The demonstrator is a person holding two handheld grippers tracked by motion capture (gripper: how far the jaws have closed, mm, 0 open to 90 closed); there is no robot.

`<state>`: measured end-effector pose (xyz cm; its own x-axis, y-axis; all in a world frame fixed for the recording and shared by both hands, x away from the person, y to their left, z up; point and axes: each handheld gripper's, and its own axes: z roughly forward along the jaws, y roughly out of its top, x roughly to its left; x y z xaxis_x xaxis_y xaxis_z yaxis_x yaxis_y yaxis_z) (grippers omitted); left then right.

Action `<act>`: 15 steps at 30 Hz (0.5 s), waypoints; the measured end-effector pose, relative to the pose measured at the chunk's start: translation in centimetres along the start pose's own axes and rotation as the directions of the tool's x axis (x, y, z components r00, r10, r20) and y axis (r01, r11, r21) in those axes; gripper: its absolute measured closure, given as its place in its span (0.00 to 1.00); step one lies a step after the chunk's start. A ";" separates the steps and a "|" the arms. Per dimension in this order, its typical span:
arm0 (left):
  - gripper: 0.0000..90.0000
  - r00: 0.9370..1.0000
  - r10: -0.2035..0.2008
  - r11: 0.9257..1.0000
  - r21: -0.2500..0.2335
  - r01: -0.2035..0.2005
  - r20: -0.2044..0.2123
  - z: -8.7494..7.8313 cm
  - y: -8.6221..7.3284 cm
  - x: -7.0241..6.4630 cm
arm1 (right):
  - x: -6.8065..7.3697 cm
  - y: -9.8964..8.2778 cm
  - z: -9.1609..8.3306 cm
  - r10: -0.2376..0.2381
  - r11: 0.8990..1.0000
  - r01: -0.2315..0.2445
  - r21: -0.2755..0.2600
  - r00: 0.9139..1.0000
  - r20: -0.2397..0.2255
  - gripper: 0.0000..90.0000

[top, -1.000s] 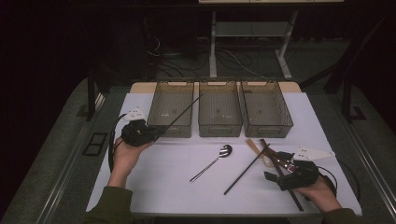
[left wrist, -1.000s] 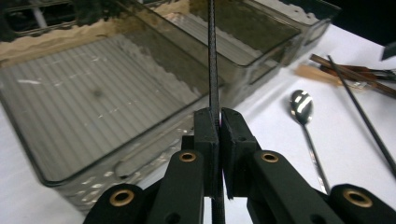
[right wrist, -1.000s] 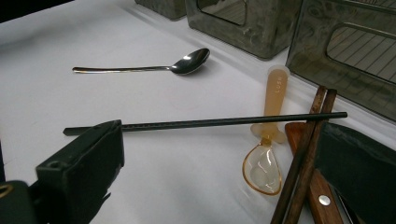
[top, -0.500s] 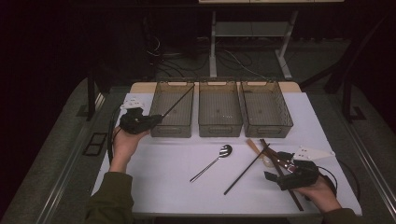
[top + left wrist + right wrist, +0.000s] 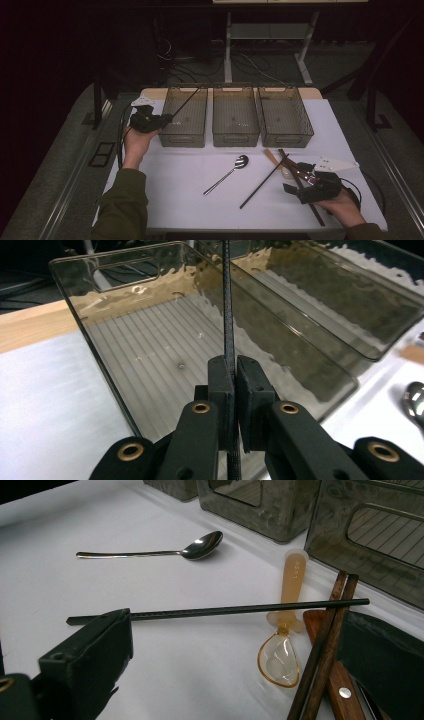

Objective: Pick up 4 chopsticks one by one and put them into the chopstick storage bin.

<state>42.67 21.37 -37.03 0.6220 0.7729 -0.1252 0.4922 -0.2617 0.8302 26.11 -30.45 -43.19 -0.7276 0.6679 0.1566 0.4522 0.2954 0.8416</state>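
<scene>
Left gripper [image 5: 165, 119] carries 1 black chopstick [image 5: 228, 315] over the leftmost bin [image 5: 184, 139].

Its jaws are clenched on the chopstick, whose far end slants above the bin's ribbed floor. The next move likely calls for lowering it inside and releasing. The right gripper [image 5: 300, 187] rests near the remaining utensils on the desk [image 5: 165, 175]; its jaws look released, empty.

Claw [image 5: 234, 390] clamped on black chopstick [image 5: 228, 305], over clear bin [image 5: 150, 345]
</scene>
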 end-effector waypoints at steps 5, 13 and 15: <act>0.95 1.000 -0.017 1.000 0.018 0.017 -0.026 0.9 0.3 0.3 | 0.0 0.0 0.0 0.000 1.000 0.000 0.000 1.000 -0.001 0.02; 0.95 0.998 -0.028 0.997 0.073 0.032 -0.058 2.5 0.2 0.8 | 0.0 0.0 0.0 0.000 1.000 0.000 -0.001 1.000 -0.002 0.02; 0.95 0.998 -0.027 0.996 0.085 0.032 -0.064 2.8 0.2 0.7 | 0.0 0.0 0.0 -0.001 1.000 0.001 -0.001 1.000 -0.002 0.02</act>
<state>44.90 20.30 -38.46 0.5681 0.8152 -0.1122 0.5619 -0.2847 0.7767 26.06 -30.46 -43.17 -0.7291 0.6661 0.1570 0.4511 0.2952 0.8422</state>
